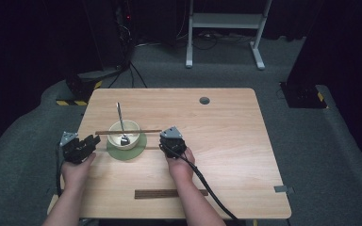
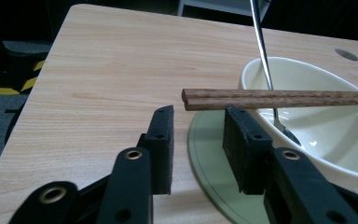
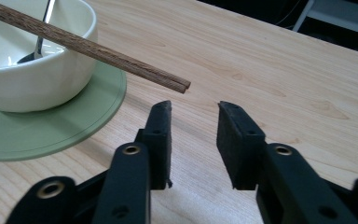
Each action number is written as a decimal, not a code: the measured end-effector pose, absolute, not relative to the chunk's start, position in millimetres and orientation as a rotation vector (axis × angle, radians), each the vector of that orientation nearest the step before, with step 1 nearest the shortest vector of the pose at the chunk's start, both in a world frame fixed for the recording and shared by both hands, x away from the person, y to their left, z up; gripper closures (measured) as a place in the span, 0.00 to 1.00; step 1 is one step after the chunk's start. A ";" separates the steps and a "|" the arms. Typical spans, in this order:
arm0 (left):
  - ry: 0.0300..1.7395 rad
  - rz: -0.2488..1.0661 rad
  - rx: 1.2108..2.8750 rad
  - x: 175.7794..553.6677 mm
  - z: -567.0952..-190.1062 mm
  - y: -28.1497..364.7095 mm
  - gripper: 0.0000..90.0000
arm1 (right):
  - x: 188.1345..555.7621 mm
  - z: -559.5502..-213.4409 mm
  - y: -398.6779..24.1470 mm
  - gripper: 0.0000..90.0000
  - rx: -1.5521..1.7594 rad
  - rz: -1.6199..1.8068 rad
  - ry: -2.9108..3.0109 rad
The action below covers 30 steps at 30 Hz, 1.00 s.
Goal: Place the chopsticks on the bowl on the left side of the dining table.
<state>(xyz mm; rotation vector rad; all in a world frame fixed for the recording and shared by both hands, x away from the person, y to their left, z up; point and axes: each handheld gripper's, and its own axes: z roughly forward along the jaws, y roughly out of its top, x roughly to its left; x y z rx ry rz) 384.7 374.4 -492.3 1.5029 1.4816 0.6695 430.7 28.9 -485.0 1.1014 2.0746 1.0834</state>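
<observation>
Chopsticks [image 1: 128, 132] lying across bowl [image 1: 124, 134] near table [image 1: 226, 141] left edge, right half open, left gripper [image 1: 92, 141] and right gripper [image 1: 169, 141] flanking, released, gripping nothing.

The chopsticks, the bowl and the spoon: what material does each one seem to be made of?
Chopsticks: probably wood, dark brown, matt, with visible grain streaks. Bowl: seemingly glazed ceramic, cream, with a soft sheen, though plastic is possible. Spoon: likely metal, its thin silvery handle bright with reflections.

- A light wooden table [image 1: 226, 141] is set on a grey carpeted floor [image 1: 311, 136].
- A white metal frame [image 1: 226, 21] is seen behind.
- The room is kept dark; black curtains [image 1: 28, 42] are hung around.
</observation>
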 end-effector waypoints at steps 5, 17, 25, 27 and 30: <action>1.428 0.653 1.610 374.3 -492.4 366.1 0.58 | 423.3 -480.8 18.2 0.59 1.102 1.100 2.067; 1.353 0.605 1.816 333.5 -500.0 346.7 0.42 | 399.2 -485.4 -54.2 0.43 1.127 1.130 2.089; 1.382 0.516 1.918 326.3 -521.9 329.2 0.33 | 392.0 -501.6 -156.9 0.36 1.291 1.005 2.079; 1.363 0.564 1.938 323.9 -526.2 320.6 0.28 | 388.8 -505.3 -180.2 0.35 1.335 0.957 2.067; 1.329 0.591 1.957 323.2 -527.7 313.5 0.27 | 381.8 -511.6 -202.2 0.34 1.369 0.902 2.047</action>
